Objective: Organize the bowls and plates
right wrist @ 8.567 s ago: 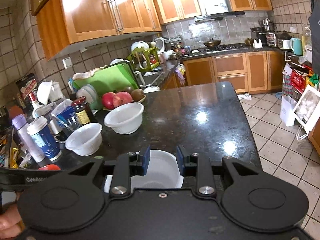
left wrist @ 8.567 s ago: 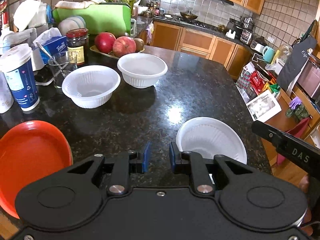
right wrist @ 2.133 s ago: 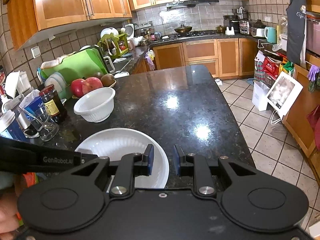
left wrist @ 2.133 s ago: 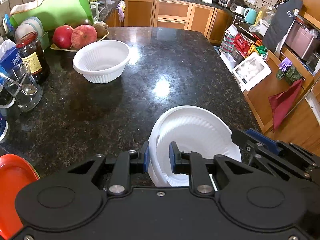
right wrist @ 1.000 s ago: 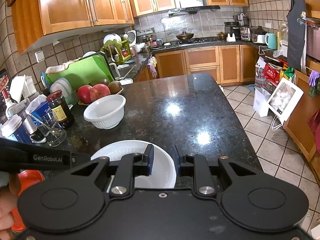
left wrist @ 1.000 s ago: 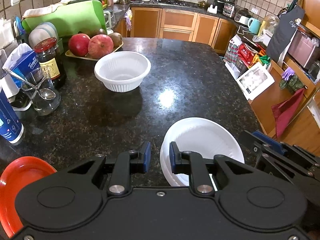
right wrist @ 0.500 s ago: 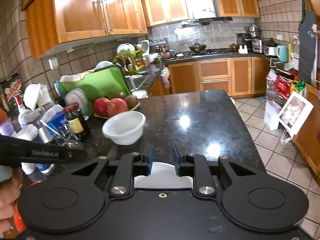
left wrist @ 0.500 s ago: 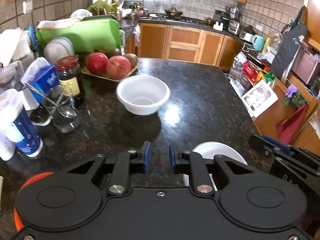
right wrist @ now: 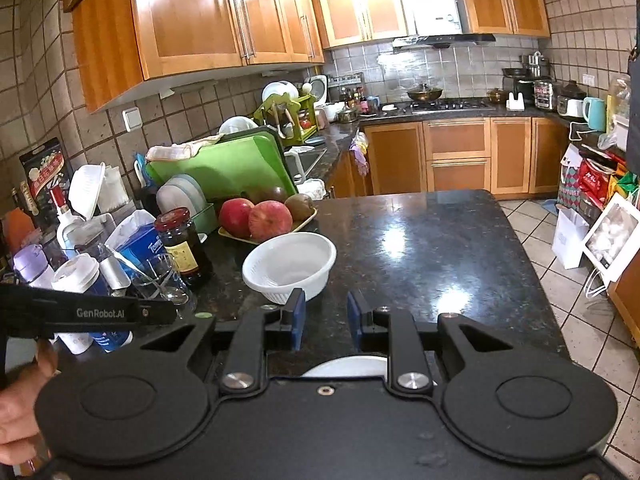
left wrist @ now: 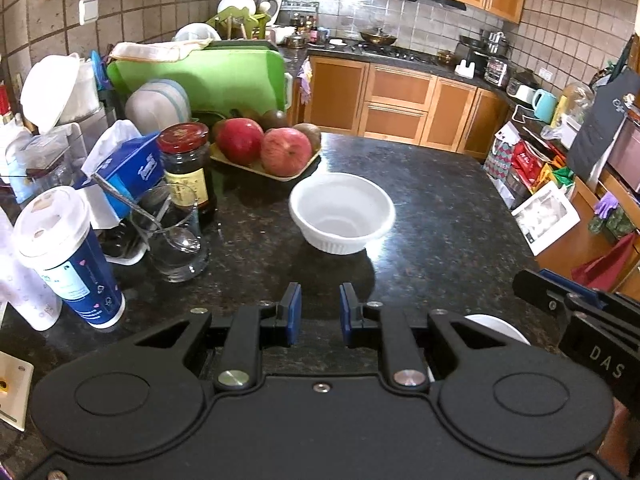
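white bowl (left wrist: 342, 213), one; two red apples (left wrist: 262, 146) (tray); both jaws narrowly parted, empty.

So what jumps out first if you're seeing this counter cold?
The white bowl standing alone mid-counter, just ahead of both grippers. Behind it, a tray of red apples against a green cutting board. Left of it, clutter: a dark jar, a glass, a blue cup.

1. The bowl (left wrist: 342, 213) stands on the countertop (left wrist: 440, 216), near its centre.
2. At the bowl's 10 o'clock: fruit tray (left wrist: 266, 148).
3. At 9 o'clock: jar (left wrist: 186, 168), with the glass (left wrist: 172, 236) in front of it.
4. At 8 o'clock: lidded cup (left wrist: 66, 256).
5. At 5 o'clock: plate (left wrist: 496, 326), at the counter's near edge.
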A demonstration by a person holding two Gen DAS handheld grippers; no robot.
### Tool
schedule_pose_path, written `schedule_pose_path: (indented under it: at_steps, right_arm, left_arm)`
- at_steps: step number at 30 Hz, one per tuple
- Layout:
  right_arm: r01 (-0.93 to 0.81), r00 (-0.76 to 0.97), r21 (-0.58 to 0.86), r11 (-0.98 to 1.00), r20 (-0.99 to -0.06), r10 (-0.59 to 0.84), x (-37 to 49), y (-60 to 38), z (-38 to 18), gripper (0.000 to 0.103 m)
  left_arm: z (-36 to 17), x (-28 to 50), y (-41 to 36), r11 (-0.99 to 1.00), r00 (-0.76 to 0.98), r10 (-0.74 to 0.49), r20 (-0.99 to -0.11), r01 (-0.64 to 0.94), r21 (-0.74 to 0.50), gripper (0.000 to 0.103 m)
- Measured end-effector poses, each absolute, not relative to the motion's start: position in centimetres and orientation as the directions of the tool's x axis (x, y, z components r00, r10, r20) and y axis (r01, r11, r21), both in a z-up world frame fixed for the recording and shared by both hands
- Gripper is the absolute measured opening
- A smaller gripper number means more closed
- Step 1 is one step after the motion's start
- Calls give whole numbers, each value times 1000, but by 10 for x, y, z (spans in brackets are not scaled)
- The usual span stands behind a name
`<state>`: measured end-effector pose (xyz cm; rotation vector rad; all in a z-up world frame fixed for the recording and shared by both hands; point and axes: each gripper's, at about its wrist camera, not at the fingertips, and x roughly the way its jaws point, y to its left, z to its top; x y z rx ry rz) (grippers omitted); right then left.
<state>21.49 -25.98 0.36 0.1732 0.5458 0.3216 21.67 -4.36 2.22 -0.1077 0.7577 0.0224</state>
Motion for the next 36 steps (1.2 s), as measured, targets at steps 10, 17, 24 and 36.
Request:
schedule_pose_path:
  at_steps: [10,17,24,36]
  right_arm:
    - [-269,799,219,938,-493,344,266,-214,5,29]
    - [-257,743,245,935,-569,354,319,-191,-20,29]
    - [-260,689,236,936,-634,351,341,-189,-50,29]
    - [-252,666,241,937,-659,348,368,-198,-45,29]
  left_arm:
    - [19,244,-28,991,721,57,-690,-125,-49,26]
    - [14,270,-24,989,700,90,-708,-147,-19,26]
    - [4,287,-25,991,676,86,-731,-135,-8,26]
    - [-2,322,-21,990,635,81,-769,-140,-11,26]
